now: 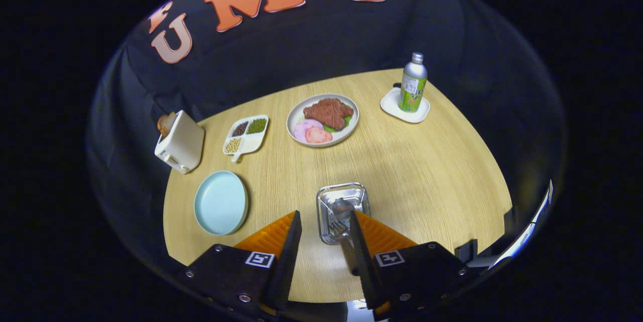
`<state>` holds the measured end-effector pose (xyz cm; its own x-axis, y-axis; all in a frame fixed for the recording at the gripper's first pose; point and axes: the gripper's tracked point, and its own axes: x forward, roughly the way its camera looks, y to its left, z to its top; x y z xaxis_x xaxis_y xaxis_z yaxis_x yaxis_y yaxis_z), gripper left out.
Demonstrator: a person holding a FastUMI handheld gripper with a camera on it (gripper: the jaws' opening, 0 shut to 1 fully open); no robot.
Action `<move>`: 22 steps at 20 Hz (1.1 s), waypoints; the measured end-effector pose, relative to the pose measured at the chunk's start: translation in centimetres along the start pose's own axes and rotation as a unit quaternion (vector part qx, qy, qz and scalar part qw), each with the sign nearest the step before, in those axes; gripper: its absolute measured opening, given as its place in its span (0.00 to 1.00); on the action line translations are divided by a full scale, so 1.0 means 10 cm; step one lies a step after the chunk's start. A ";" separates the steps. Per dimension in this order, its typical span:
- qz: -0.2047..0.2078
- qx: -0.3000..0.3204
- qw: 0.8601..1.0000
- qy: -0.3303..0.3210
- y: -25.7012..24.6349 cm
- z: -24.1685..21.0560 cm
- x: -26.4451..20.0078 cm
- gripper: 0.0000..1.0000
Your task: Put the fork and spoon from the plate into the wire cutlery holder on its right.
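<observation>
The wire cutlery holder (342,211) stands on the wooden table just ahead of my fingers, seen from above. A spoon (342,207) and a fork (337,229) stand inside it, their heads showing at the opening. The light blue plate (221,202) lies to the holder's left with nothing on it. My gripper (325,221) is open above the table; the orange fingers (274,234) are spread wide, the right one overlapping the holder's near right corner. Nothing is held between them.
Farther back stand a plate of meat and ham (323,120), a divided dish of beans (246,133), a white toaster with bread (179,142) at the left, and a metal bottle (413,83) on a white coaster (405,106) at the right.
</observation>
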<state>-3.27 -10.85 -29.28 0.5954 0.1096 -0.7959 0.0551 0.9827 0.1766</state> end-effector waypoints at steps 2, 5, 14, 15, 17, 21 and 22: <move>0.012 -0.001 0.998 -0.054 0.11 0.27 -0.11 0.65; 0.022 -0.018 0.991 -0.132 0.31 0.64 -0.30 0.74; 0.070 -0.079 0.934 -0.341 1.09 1.53 -1.20 0.83; 0.067 -0.091 0.925 -0.363 1.14 1.64 -1.31 0.83; 0.057 -0.110 0.914 -0.386 1.22 1.70 -1.41 0.83; 0.070 -0.128 0.906 -0.398 1.45 1.74 -1.59 0.84; 0.074 -0.131 0.905 -0.398 1.49 1.73 -1.59 0.84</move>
<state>1.94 -0.56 -3.97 0.9755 0.2023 -0.0863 -0.2013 0.9793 0.0209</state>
